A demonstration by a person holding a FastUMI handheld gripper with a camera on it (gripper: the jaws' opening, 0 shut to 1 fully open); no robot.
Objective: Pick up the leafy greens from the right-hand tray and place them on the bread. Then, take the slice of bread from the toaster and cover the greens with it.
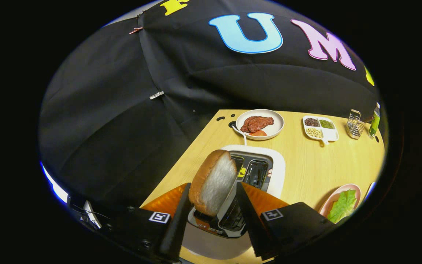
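Gripper (213, 190): fingers stand either side of the bread slice; the left one lies against its crust, but contact on the right side cannot be told, so the grasp is uncertain.
Bread slice (214, 183): upright and tilted, brown crust to the left, white crumb to the right, between the fingers and above the toaster.
Toaster (258, 172): white body with dark slots in a metal top, directly beneath the fingers; a white cord runs from it toward the far edge.
Table (306, 172): pale wood-grain top with dark round holes near the far corner.
Steak plate (259, 124): round white plate beyond the toaster, holding reddish-brown meat and an orange-red piece.
Divided dish (320, 128): white, right of the steak plate, with dark, green and pale grains in separate sections.
Wire rack (355, 124): small and metallic, right of the divided dish.
Green bottle (374, 123): just beside the rack.
Leafy greens (343, 205): lying on a pink tray (357, 190), right of the toaster and fingers, well apart from the bread.
Room: black cloth wall (123, 128) behind and left of the table, pinned with clips.
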